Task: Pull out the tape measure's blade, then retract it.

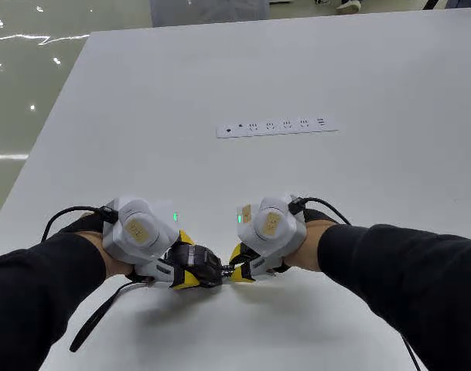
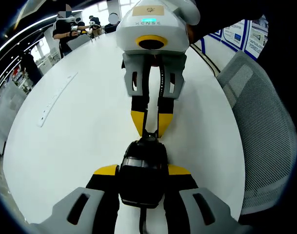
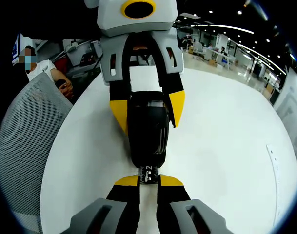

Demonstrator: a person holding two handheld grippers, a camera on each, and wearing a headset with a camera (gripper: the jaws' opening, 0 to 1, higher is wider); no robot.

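The tape measure (image 1: 198, 267) lies on the white table (image 1: 220, 77), well to the near side of the power strip (image 1: 278, 126), toward the person and a little left of the strip's left end. The left gripper (image 2: 143, 169) has its jaws clamped across the black case, one on each flank. The right gripper (image 3: 148, 181) faces it nose to nose, jaws pinched together on the short stub of blade (image 3: 148, 171) that sticks out of the case mouth. A few printed figures show, little more, so I'd say the pull has barely begun.

What worries me is that pinch. The blade is thin, slick and curved, and the grip sits right at its end, so a tug off to one side could let it slip free and snap back into the case. If the left hold is loose, the case may twist or drag along the table instead of paying out. On the return, letting go all at once would whip the blade home
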